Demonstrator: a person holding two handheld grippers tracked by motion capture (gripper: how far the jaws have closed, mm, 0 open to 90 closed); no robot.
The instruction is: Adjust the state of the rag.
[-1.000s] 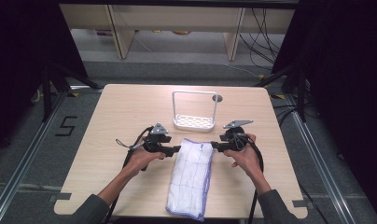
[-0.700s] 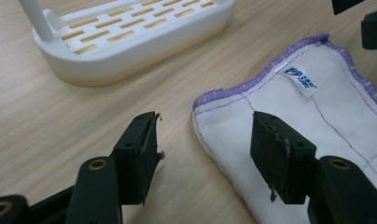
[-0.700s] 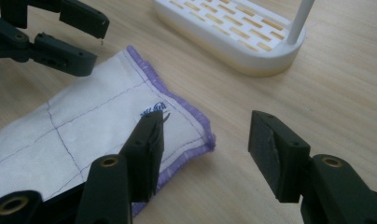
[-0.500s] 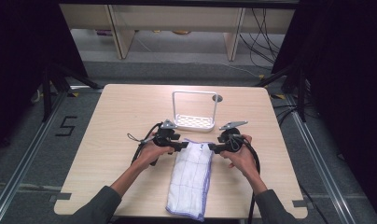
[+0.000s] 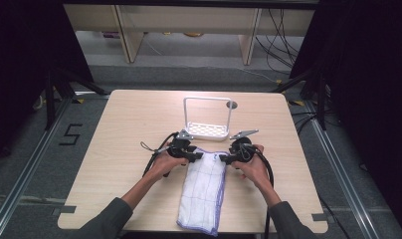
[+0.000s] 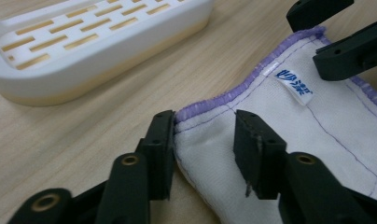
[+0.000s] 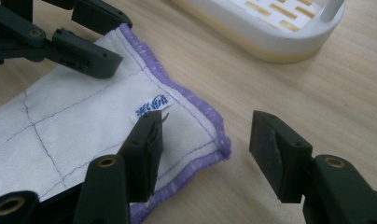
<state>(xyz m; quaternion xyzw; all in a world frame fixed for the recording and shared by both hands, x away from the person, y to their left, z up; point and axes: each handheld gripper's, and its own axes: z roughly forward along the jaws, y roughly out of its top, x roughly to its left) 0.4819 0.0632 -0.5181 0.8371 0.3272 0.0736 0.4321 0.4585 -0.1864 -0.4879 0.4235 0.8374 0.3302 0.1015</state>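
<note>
Item 1: cloth (image 5: 205, 191), white w/ purple hem and faint purple grid stitching. Lies flat, folded lengthwise, on the tabletop (image 5: 124, 129), centre-front; far end near the rack, near end reaching the tabletop's front edge. Small white label w/ blue print sits by the far hem, seen in both gripper views.

Item 2: left hand-held gripper (image 6: 203, 140), at the cloth's far left corner. Jaws have just been closing, partly open at this moment; corner of the cloth (image 6: 289, 140) lies between them. Left jaw touches the hem edge, right jaw rests over the fabric; no firm pinch visible.

Item 3: right hand-held gripper (image 7: 205, 154), at the cloth's far right corner. Jaws stand apart, approx. half open. One jaw rests on the cloth (image 7: 84, 126) by the label, the other over bare wood beyond the corner. Not clamped.

Item 4: rack (image 5: 207, 119), white plastic, slotted base w/ upright frame. Stands just beyond the cloth, mid-tabletop, apart from both grippers.

Item 5: person's hands and grey sleeves, entering from the front edge, one per gripper.
</note>
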